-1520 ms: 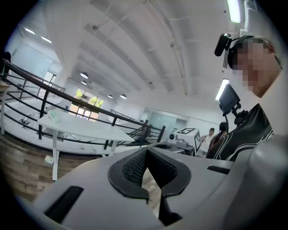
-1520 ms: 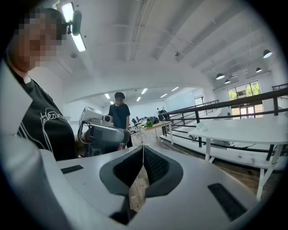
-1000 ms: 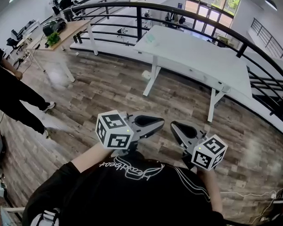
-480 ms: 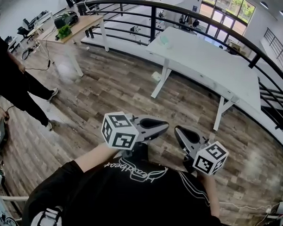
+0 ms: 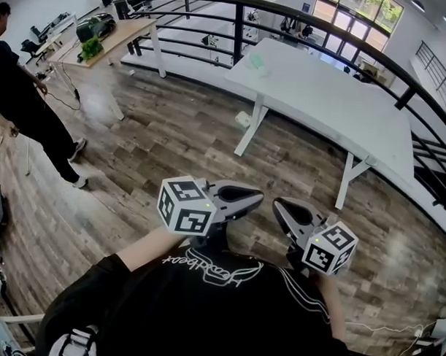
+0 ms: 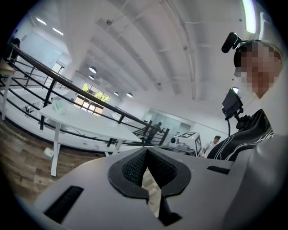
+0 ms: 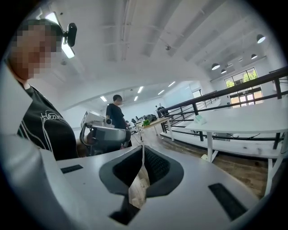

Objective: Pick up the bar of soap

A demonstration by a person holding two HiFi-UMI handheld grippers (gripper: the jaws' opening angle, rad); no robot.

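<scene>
Since a second ago the bystander in black clothes [image 5: 28,108] has come more fully into the head view at the left edge, and the long white table [image 5: 335,104] sits slightly further right; both tools hold about the same spot. Nearest, below the wearer's black printed T-shirt [image 5: 204,304], the left gripper [image 5: 259,198] and right gripper [image 5: 277,206] point side by side at the brown plank floor [image 5: 151,149]. Each gripper view shows ribbed black pads meeting at the tips with nothing between them, so both are closed and empty. Beyond, a small white box [image 5: 243,119] lies by a table leg. The pale green bar of soap [image 5: 257,63] rests on the table's far left end, well apart from both tools. Behind run a black metal railing [image 5: 237,32] and a wooden desk [image 5: 115,38].
</scene>
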